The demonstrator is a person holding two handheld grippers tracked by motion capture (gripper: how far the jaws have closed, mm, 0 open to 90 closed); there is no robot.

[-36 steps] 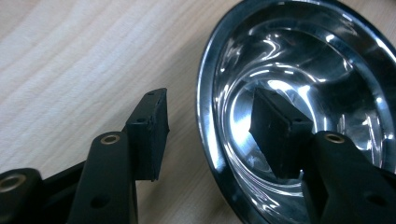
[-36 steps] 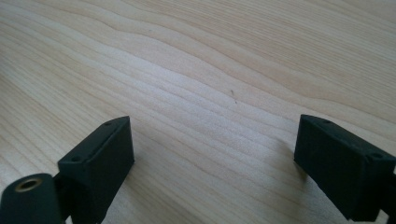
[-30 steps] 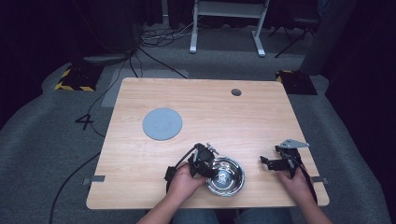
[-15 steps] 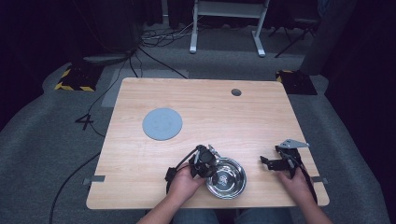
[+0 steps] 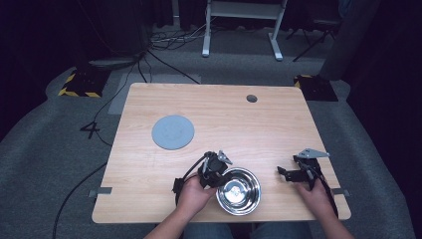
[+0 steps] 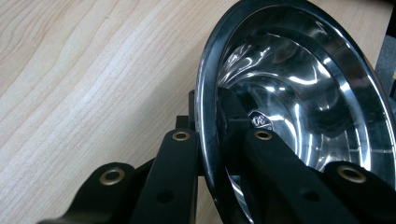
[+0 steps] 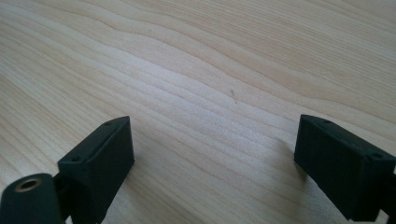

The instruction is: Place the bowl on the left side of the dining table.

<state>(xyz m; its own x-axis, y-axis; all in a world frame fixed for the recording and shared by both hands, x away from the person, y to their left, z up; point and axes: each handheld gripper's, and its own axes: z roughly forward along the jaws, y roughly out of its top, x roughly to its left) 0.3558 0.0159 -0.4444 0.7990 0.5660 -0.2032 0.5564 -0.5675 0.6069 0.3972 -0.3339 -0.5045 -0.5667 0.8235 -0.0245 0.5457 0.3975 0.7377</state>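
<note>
The wooden table carries a grey disc toward its left edge. A steel bowl is seen at the near edge; its rim is clamped by the left gripper, whose jaws have just been closing. The right gripper, spread wide and holding nothing, is kept near the right edge.

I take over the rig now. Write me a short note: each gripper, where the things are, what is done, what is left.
Left gripper: jaws have just closed on the bowl's left rim, one inside, one outside.
Right gripper: open, nothing between the jaws, over bare table at the right.
Bowl: near the front edge. Grey disc: further back, left.
Done: bowl gripped.
Left: probably lifting and moving it, perhaps to the disc.
</note>
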